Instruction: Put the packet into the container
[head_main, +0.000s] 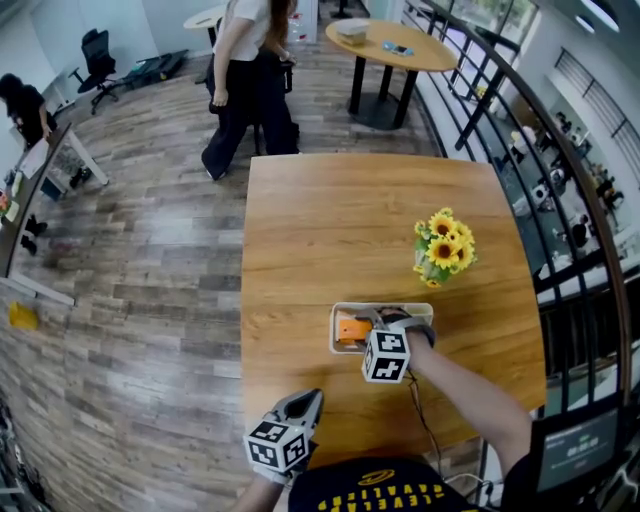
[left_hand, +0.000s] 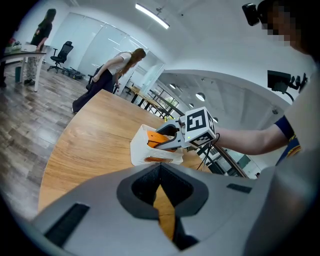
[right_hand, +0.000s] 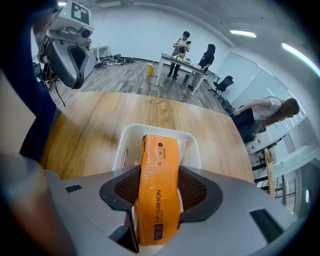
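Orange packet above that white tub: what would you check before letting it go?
1. Grip: ok, the jaws of the right gripper press both sides of the packet.
2. Aim: ok, the packet's far end is inside the rim of the tub.
3. Packet touching the tub's bottom: cannot tell.
4. The left gripper: ok, shut, empty, apart from the tub.
5. The flowers: ok, clear of the tub.

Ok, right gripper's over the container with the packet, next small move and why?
Probably open the right gripper and let go: the orange packet clamped between its pads already has its far end inside the white container, so it should drop in.
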